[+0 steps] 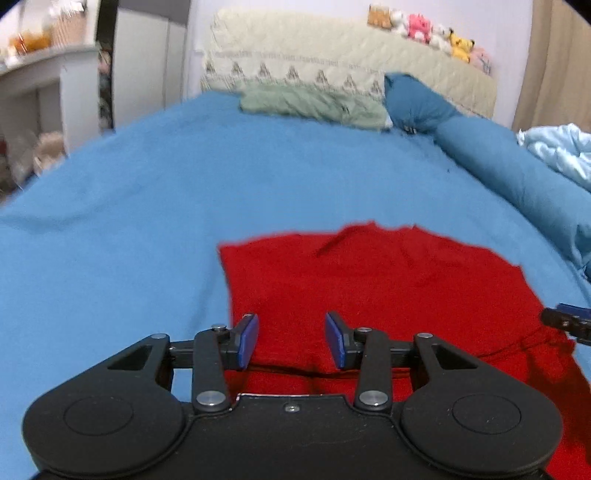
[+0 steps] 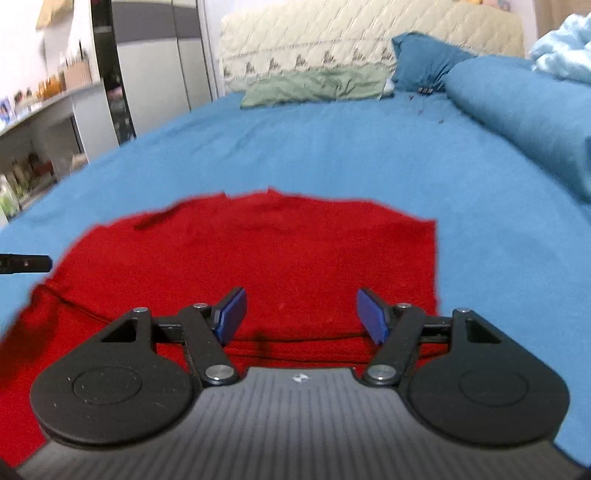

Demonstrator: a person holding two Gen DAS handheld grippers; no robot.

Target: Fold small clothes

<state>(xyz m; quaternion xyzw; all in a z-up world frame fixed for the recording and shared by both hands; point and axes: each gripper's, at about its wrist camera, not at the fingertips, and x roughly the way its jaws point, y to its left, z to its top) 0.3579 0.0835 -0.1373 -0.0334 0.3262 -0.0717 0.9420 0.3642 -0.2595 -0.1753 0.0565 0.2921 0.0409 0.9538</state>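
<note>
A red garment [image 1: 388,284] lies flat on the blue bedsheet [image 1: 147,206], partly folded, with a fold edge running across it near both grippers. My left gripper [image 1: 291,339] is open and empty, hovering over the garment's left near part. My right gripper [image 2: 301,314] is open and empty, over the garment [image 2: 258,254] toward its right near part. The tip of the right gripper shows at the right edge of the left wrist view [image 1: 565,321]; the left gripper's tip shows at the left edge of the right wrist view [image 2: 26,264].
A green pillow [image 1: 314,103], a dark blue pillow [image 1: 413,99] and a rolled blue blanket [image 1: 517,177] lie at the bed's far and right side. A quilted headboard [image 1: 332,55] carries plush toys [image 1: 424,29]. Shelves [image 1: 40,74] stand left of the bed.
</note>
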